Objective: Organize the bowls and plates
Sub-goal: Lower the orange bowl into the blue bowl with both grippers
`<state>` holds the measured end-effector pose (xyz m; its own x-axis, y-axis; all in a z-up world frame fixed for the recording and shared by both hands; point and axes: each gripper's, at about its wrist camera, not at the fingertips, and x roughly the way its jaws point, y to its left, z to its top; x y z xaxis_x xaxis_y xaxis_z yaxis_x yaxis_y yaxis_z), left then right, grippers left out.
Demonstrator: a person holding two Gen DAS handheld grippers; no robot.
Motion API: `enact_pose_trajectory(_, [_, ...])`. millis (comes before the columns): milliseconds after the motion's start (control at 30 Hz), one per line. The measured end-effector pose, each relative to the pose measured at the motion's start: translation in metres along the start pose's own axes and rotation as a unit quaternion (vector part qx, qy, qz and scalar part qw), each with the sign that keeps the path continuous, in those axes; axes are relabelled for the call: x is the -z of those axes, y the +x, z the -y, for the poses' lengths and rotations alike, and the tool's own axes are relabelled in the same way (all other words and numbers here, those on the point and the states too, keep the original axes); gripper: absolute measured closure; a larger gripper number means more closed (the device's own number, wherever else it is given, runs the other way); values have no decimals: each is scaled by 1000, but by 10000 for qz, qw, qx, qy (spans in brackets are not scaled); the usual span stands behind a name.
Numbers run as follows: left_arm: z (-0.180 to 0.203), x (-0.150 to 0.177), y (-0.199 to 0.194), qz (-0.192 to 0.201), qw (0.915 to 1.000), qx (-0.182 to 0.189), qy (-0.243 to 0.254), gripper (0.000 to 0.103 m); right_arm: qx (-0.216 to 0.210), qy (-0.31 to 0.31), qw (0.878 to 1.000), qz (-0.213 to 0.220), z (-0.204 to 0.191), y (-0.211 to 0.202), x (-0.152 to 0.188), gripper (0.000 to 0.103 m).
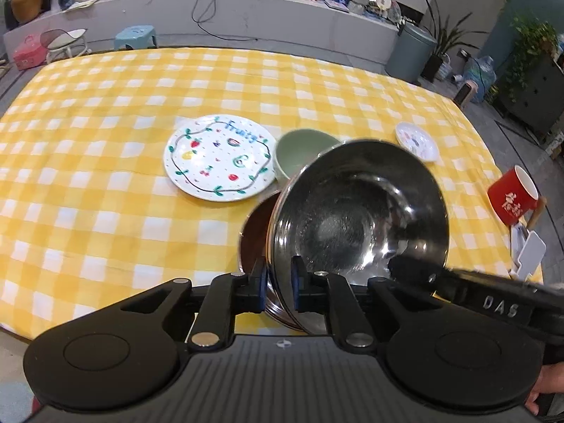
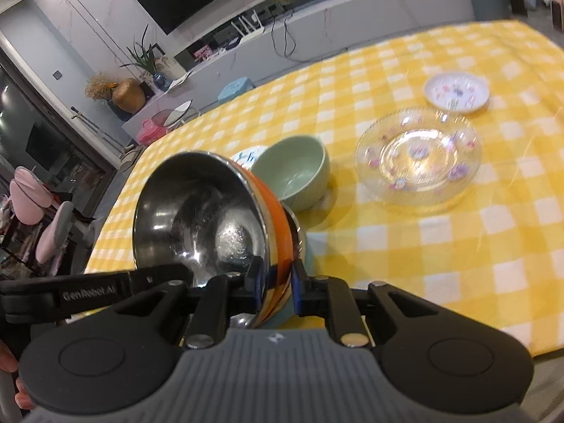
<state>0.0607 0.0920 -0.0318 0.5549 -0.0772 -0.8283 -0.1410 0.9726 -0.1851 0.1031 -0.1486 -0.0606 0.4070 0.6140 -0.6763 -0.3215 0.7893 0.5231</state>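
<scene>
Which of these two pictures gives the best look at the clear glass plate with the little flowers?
The right wrist view. There the glass plate lies in full sight on the yellow checked cloth, beside the green bowl. In the left wrist view I cannot find it; the tilted steel bowl likely hides it.

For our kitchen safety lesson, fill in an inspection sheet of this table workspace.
Surface: yellow-and-white checked tablecloth, lying flat.
Job's things: orange-sided steel bowl, tilted over a second bowl; green ceramic bowl; fruit-patterned white plate; flowered clear glass plate; small white patterned plate.
Clutter: red mug by the table's edge.
Grippers: right gripper shut on the steel bowl's rim; left gripper straddles the same rim, grip unclear.
Cables: black cable hanging from the white ledge.
Surroundings: blue stool, grey bin, potted plants.
</scene>
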Motion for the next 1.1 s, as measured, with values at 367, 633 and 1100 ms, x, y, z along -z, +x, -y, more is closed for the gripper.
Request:
enact_pose_trajectory(367, [-6,-1,14,-143,9998,-88,-137,73,45,-51,10000,-3,-7,14,-2,88])
enact_pose_trajectory(633, [2,-1,17,-103,9988,-481,71,72,318,-471,9984,79,-21,18,0,81])
enact_pose_trajectory(1100, [9,2,25,-45,9954,-898,336,72,791,-1058,9903,427,-35,23,-3,78])
